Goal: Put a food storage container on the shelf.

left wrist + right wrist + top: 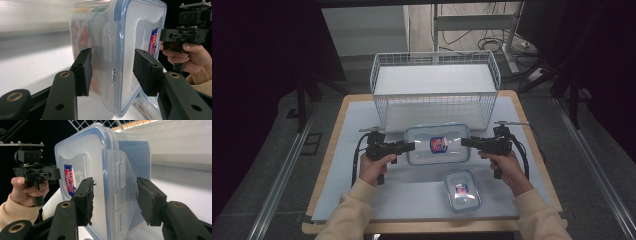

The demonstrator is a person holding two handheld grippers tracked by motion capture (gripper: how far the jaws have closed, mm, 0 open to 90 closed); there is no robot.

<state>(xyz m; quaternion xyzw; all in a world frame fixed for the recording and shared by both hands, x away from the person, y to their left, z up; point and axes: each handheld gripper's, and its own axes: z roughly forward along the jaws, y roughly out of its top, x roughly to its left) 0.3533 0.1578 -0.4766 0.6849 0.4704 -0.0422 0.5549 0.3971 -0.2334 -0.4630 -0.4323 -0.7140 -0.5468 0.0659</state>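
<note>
So going left to right in the high view: the left gripper [411, 146] sits just left of centre, pointing right, and its jaws are clamped over the left short end of the big clear container [438, 144]. In the left gripper view you can see both pads pressed on the container [120, 50], one on the lid face and one on the underside, right at the side latch.

The container sits dead centre of the frame, long axis running left-right, basically straight along the line between the two tools. It looks held slightly off the grey mat [362, 115], though I can't say that for sure from above.

On the right, the right gripper [465, 141] mirrors it, pointing left and pinching the opposite short end; same story in its own view, pads squeezing the container [105, 177] at the latch.

Directly behind, upper middle of the frame, is the white wire basket [384, 107], open on top. So I'd guess the move is up and away from the person, both hands equally near. A small lidded container [462, 190] sits lower right, untouched.
</note>
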